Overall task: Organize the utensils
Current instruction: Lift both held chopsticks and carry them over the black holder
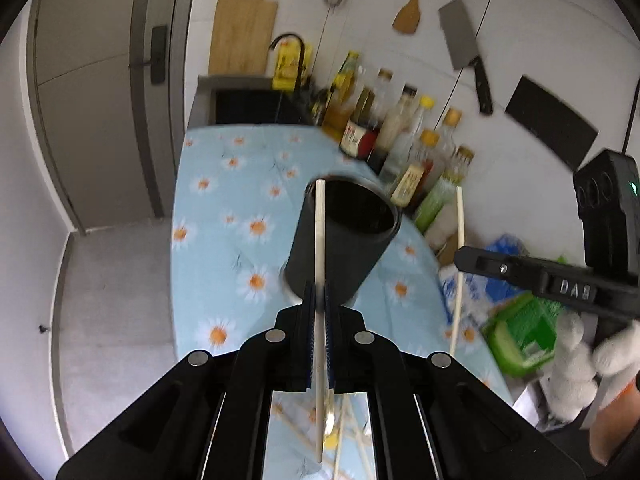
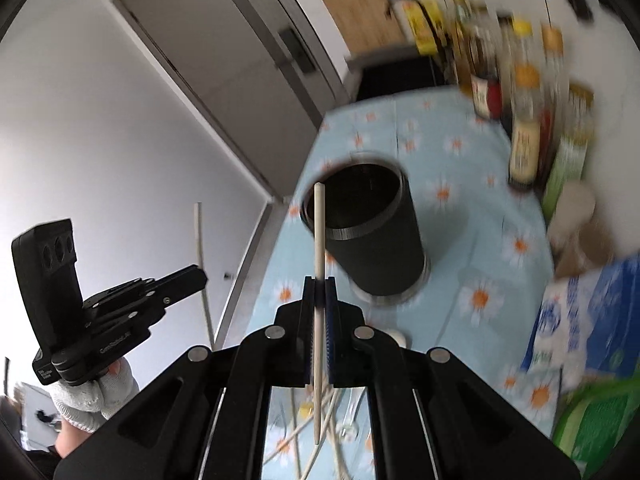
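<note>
Left gripper (image 1: 319, 300) was clamped tight on a pale chopstick (image 1: 319, 240), which ran up between the blue pads and past them, its tip in line w/ the rim of the black holder (image 1: 340, 248). Right gripper (image 2: 319, 296) was likewise clenched on a second chopstick (image 2: 319, 232), tip also over the holder's near rim in that view. In the left wrist view the right gripper (image 1: 460, 258) showed at the right edge w/ its stick (image 1: 460, 216) upright; a white-gloved hand (image 1: 576, 364) held it. In the right wrist view the left gripper (image 2: 202, 276) & its stick (image 2: 199, 232) hung at the left, over the floor side.

Below the right gripper, more pale sticks (image 2: 320, 432) lay crossed on the daisy-print cloth (image 1: 224, 208).

The holder stood upright on the cloth, mid-counter, apart from both grippers. Behind it: row of bottles (image 1: 400, 136) by the wall, then sink (image 1: 248, 106), cutting board (image 1: 242, 36), hanging spatula (image 1: 412, 4) & cleaver (image 1: 464, 44).
</note>
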`<action>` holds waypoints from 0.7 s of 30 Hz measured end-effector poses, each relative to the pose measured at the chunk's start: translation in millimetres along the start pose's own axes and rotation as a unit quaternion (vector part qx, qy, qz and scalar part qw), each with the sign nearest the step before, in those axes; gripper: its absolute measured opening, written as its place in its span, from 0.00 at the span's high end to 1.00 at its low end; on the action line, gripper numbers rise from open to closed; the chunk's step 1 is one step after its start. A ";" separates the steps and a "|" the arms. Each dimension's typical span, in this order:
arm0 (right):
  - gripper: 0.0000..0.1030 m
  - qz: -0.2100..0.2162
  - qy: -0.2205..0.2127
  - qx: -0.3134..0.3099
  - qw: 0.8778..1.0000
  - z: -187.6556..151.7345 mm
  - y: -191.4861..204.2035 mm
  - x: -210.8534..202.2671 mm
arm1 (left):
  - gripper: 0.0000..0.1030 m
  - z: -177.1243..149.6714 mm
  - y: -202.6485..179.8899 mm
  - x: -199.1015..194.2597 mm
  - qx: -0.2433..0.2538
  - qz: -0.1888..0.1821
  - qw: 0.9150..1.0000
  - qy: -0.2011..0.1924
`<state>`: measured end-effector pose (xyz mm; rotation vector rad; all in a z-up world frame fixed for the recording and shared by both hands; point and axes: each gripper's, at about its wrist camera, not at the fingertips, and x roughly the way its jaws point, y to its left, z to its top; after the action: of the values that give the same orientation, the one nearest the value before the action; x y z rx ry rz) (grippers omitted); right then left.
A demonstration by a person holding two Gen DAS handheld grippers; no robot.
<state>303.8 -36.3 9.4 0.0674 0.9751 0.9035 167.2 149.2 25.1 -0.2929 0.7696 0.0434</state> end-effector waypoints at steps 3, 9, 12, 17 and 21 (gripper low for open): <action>0.94 0.000 -0.037 -0.022 0.999 11.7 5.6 -8.0 | 0.97 16.5 -5.0 0.3 0.002 -0.009 1.000 -0.024; 0.94 -0.001 -0.080 -0.064 0.995 41.8 19.9 -2.8 | 0.97 44.8 -10.9 4.7 0.010 -0.027 0.997 -0.069; 0.94 -0.003 -0.090 -0.076 0.993 51.9 21.7 0.4 | 0.97 56.9 -10.0 9.2 0.009 -0.040 0.995 -0.095; 0.94 -0.002 -0.124 -0.076 0.989 75.4 18.0 4.9 | 0.97 76.7 -10.3 12.1 0.018 -0.069 0.989 -0.132; 0.94 -0.011 -0.158 -0.075 0.984 89.9 18.7 0.0 | 0.97 90.9 -13.8 14.7 0.032 -0.079 0.982 -0.171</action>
<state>358.3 5.5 70.3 0.0705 0.6096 0.9112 241.6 160.1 80.1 -0.2751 0.4034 -0.0803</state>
